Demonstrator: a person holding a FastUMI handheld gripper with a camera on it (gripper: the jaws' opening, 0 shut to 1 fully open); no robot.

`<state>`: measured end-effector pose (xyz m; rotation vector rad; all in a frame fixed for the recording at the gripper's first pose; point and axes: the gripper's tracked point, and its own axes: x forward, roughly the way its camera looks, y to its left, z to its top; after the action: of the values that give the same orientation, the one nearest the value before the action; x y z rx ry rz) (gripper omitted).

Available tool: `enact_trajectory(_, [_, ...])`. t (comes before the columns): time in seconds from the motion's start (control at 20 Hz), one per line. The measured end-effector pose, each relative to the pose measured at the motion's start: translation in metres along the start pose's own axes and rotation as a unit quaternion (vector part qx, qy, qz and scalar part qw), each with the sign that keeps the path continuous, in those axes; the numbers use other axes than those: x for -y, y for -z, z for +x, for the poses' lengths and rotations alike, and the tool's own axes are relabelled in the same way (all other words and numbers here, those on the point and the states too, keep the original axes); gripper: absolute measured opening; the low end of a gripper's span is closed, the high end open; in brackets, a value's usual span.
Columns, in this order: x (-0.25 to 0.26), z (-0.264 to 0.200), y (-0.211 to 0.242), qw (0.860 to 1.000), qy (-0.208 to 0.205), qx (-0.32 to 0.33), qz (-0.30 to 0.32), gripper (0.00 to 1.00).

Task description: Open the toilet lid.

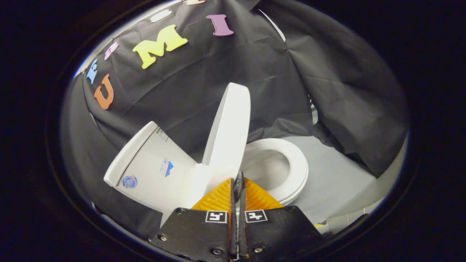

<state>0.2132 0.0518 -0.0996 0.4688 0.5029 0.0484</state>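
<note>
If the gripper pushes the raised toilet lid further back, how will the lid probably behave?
The lid looks like rigid, smooth plastic, so it probably swings without bending and may slip under the closed gripper. It stands nearly upright, hinged by the tank, so it could fall either way.

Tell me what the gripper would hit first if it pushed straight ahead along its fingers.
Most likely the raised toilet lid, near its hinged base. The gripper has its fingers closed together with nothing between them, and the lid stands upright just ahead of the tips. Depth is hard to judge; the seat lies beside that line.
</note>
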Motion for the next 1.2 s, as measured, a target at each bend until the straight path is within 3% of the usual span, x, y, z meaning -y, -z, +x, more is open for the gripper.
enact_trajectory(1.2, [-0.078,-0.012,-0.006,0.992,0.025,0.037,-0.117,0.07])
